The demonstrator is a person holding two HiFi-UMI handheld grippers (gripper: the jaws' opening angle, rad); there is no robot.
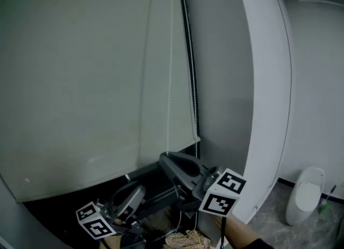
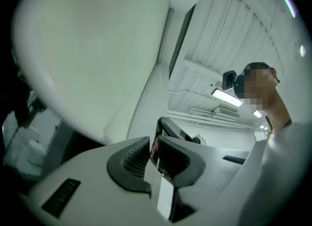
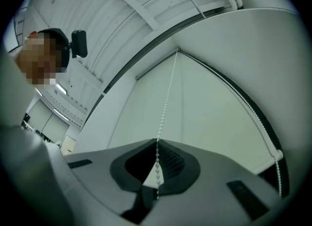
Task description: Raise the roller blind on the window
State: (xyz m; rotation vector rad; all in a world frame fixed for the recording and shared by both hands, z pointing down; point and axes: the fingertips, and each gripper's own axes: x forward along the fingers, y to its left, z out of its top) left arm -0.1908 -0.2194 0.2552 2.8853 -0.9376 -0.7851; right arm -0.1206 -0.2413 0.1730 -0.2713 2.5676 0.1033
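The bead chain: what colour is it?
The bead chain is white; the right gripper view shows it best.

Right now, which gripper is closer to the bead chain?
Right. The right gripper has its jaws shut on the bead chain; the left gripper sits lower left, apart from it.

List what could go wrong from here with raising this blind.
1. The right gripper only pinches the thin bead chain between its fingers, so a hard pull might let it slip.
2. This strand could be the lowering one, so the blind may drop instead.
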